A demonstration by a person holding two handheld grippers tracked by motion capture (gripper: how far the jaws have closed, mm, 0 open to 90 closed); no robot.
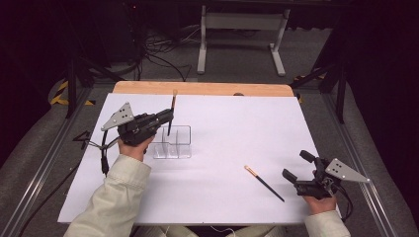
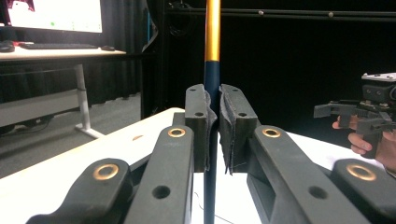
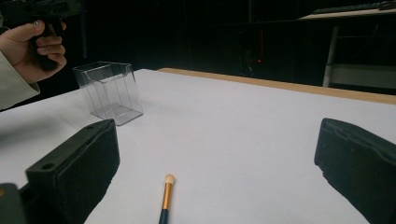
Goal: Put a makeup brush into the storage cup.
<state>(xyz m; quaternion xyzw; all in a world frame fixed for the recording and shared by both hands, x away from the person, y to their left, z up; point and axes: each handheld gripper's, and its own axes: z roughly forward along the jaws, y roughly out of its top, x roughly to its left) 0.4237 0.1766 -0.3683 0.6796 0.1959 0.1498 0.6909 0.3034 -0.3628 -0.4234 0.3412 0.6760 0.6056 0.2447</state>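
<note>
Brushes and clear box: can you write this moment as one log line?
left claw: shut on upright brush above clear box | right claw: open | second brush: lying on table

The box (image 1: 172, 142) is clear glossy plastic. Each brush (image 2: 212, 70) has a glossy gold band, seemingly metal. Beside the box, the sheet (image 1: 232, 123) looks matt white; the pads (image 2: 204, 126) look cloth-like.

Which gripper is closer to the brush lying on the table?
Right. The right gripper rests open just beside the lying brush; the left gripper holds another brush above the clear box.
</note>
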